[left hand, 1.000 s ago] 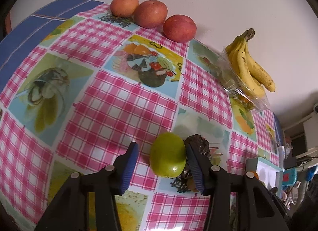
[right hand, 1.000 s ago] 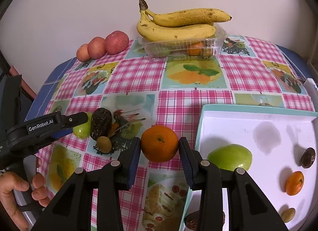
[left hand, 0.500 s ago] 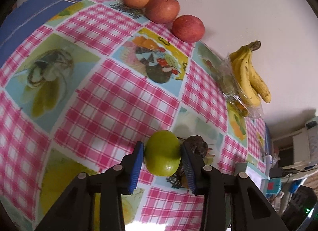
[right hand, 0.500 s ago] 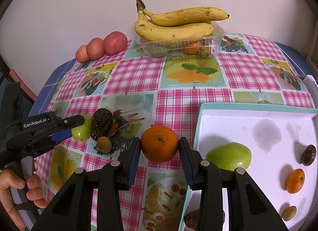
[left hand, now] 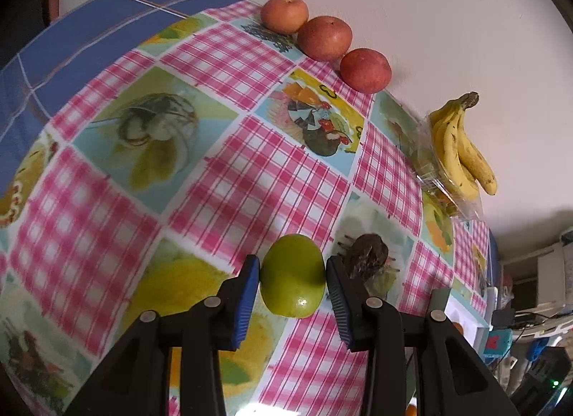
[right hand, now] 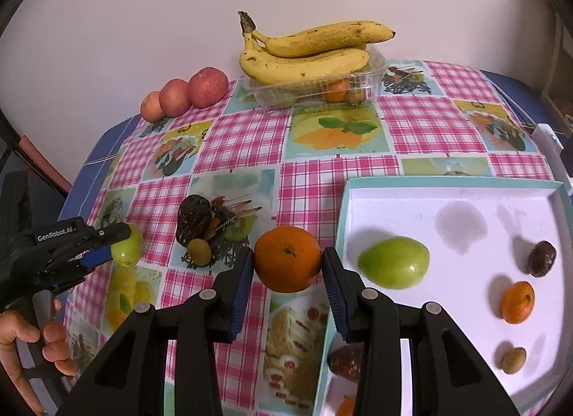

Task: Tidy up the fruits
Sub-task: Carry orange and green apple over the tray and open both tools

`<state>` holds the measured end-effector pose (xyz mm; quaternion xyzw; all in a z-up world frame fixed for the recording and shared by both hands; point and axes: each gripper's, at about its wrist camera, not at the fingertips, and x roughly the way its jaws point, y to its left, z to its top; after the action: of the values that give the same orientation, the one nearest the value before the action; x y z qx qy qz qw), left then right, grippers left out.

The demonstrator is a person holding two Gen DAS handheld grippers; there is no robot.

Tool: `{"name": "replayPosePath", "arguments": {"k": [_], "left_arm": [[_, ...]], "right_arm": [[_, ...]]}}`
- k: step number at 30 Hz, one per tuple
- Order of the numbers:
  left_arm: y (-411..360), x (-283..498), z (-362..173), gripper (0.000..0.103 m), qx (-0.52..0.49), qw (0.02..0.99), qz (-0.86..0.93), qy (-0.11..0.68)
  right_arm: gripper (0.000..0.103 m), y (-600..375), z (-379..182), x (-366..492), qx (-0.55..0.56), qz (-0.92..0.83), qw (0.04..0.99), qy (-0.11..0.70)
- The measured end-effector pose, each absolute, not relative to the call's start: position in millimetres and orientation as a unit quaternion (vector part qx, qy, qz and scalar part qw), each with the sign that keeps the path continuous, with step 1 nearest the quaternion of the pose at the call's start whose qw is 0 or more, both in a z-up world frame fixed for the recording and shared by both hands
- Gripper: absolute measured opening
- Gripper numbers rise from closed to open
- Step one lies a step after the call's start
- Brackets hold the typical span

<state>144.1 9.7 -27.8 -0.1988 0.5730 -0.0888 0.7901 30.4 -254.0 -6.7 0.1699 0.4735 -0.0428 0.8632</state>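
Left wrist view: left tongs (left hand: 292,285) clamped on green fruit (left hand: 292,275), above checkered worktop (left hand: 229,179). Right wrist view: right tongs (right hand: 288,271) clamped on orange (right hand: 287,263), just beside white tray (right hand: 462,201) holding green apple (right hand: 394,262).

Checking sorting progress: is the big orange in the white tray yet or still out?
Out. The big orange sits between the right gripper pads, left of the white tray rim.
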Motion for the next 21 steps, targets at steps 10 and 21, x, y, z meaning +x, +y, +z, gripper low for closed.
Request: {"name": "replayPosePath", "arguments": {"k": [10, 21], "left_arm": [[10, 108, -8, 0.041, -0.197, 0.794, -0.095, 0.567], [3, 74, 4, 0.041, -0.187, 0.802, -0.101, 0.559]], "right_arm": [[0.041, -249, 12, 1, 0.149, -0.046, 0.868, 0.472], [0.041, -261, 20, -28, 0.156, -0.06, 0.867, 0.469]]}}
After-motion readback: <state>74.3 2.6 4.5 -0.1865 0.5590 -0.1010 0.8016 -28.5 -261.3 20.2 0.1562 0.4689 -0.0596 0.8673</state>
